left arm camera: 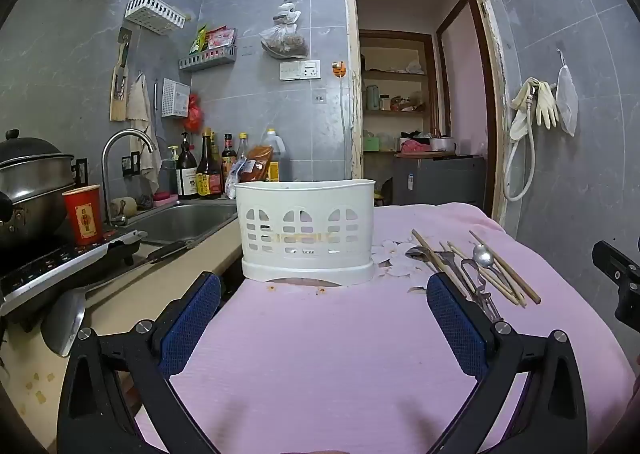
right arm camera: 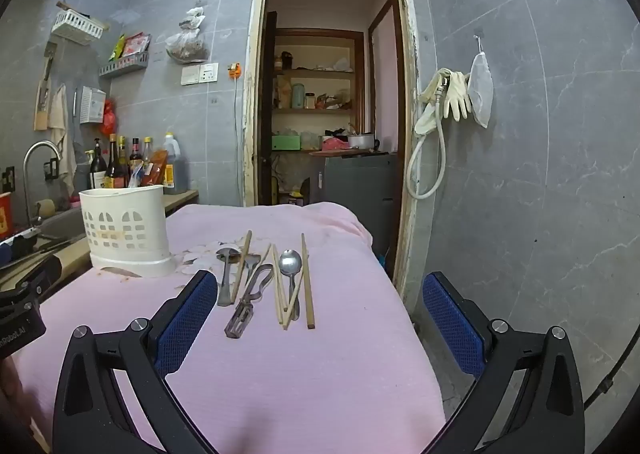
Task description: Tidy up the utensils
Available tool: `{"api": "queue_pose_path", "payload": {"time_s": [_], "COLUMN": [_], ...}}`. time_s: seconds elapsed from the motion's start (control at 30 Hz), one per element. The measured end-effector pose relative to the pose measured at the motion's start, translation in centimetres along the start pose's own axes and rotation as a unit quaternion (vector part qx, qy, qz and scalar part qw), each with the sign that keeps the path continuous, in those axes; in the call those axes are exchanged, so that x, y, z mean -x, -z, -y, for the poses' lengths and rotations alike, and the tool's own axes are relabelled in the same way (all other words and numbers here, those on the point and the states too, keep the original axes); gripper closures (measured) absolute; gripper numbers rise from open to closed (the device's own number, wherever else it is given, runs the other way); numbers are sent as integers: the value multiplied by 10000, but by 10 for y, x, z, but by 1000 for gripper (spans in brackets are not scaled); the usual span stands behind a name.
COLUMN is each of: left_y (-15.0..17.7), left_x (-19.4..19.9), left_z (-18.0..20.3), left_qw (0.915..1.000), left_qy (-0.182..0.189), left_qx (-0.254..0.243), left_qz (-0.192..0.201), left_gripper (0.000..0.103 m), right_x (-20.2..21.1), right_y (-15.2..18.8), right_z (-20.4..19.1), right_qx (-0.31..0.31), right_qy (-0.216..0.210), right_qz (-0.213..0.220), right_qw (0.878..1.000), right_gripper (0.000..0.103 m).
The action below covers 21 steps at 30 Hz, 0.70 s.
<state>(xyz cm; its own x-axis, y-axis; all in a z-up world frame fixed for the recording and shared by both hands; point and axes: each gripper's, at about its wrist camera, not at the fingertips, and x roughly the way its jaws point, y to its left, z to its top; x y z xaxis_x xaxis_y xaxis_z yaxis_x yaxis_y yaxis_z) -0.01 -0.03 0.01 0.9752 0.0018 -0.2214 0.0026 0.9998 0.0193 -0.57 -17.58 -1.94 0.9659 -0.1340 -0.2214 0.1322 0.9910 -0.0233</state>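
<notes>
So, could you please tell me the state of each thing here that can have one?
Left gripper: jaws open, empty.
Right gripper: jaws open, empty.
Utensil holder: upright on the pink cloth; no utensils stick out above its rim.
Chopsticks: lying loose on the cloth.
Spoon: lying flat, bowl up.
Peeler: lying flat.

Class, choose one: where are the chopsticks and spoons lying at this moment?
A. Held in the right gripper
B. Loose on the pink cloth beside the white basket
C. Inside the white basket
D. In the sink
B: the chopsticks and spoons lie flat on the pink cloth, right of the white basket; the right gripper is open.
</notes>
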Motion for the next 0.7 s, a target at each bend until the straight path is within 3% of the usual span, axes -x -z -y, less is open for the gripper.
{"api": "queue_pose_path", "payload": {"time_s": [0.7], "left_y": [3], "left_x": [-2], "left_z": [-3], "left_qw": [9999], "left_qy": [56], "left_qx": [62], "left_qz": [-100], "left_gripper": [2], "right_x": [-1], "right_y": [-2], "right_z": [-5], "right_qx": [28], "right_qy": [0], "right_qz": [-54], "right_qw": [10000], "right_gripper": [0]}}
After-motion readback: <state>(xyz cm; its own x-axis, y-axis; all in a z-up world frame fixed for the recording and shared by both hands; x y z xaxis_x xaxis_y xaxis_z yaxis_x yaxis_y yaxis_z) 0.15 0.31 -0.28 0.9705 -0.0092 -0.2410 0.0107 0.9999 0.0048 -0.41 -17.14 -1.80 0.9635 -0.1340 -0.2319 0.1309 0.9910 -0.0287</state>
